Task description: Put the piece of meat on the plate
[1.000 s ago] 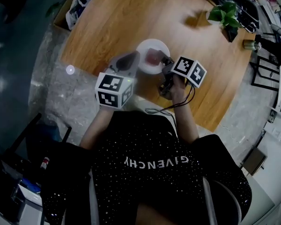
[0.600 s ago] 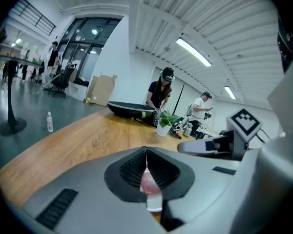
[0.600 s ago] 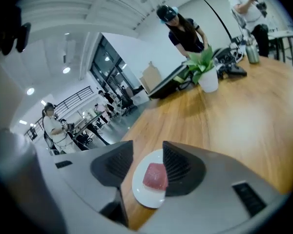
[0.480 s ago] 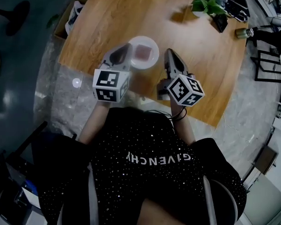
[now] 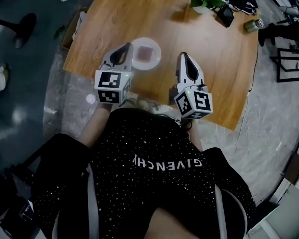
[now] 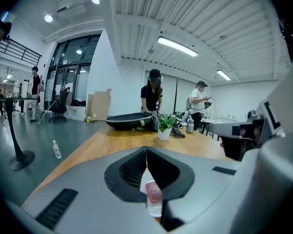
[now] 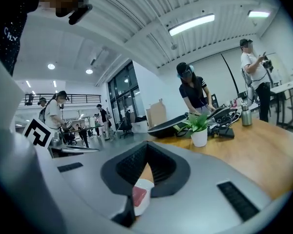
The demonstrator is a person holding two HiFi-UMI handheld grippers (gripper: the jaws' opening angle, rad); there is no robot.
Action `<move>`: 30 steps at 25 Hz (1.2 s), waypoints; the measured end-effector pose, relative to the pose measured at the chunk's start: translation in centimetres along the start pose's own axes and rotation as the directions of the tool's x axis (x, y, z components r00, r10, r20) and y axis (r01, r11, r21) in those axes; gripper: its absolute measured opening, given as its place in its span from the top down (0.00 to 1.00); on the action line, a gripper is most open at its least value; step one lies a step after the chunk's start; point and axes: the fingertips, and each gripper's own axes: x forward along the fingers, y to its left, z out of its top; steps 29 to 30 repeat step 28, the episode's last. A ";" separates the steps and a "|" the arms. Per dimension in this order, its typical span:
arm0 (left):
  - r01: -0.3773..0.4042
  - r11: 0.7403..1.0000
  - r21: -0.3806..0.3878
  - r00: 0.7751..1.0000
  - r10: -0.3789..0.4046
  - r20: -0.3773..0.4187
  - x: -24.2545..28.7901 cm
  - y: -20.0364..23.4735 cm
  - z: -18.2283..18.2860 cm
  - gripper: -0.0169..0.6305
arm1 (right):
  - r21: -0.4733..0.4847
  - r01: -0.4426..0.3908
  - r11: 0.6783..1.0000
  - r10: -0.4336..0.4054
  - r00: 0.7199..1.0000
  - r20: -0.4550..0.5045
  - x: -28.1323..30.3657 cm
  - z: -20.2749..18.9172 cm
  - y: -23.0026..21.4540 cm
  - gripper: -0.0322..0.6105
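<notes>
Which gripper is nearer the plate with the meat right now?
Left. The left gripper is right beside the plate, on its left; the right gripper stands farther off on its right.

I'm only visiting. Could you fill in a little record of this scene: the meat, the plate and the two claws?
meat: lying on the plate
plate: white, on the wooden table, near the person's edge
left claw: shut, nothing in it, left of the plate and apart from it
right claw: shut, nothing in it, right of the plate and apart from it
task: looks done
</notes>
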 end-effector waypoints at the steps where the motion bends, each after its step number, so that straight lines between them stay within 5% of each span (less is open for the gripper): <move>1: -0.003 1.000 0.006 1.000 0.003 0.013 -0.1 0.0 0.3 0.96 | -0.010 0.000 1.000 0.000 1.000 0.003 -0.1 0.2 0.1 0.93; 6: -0.006 1.000 0.016 0.998 0.005 0.062 -0.7 -0.1 1.2 0.96 | -0.044 -0.022 0.999 0.023 0.999 0.024 -0.2 0.6 0.8 0.93; 30: -0.001 1.000 0.007 0.999 0.001 0.047 -1.0 -0.3 0.5 0.96 | -0.059 -0.049 0.997 0.048 0.999 -0.010 0.2 0.0 1.9 0.93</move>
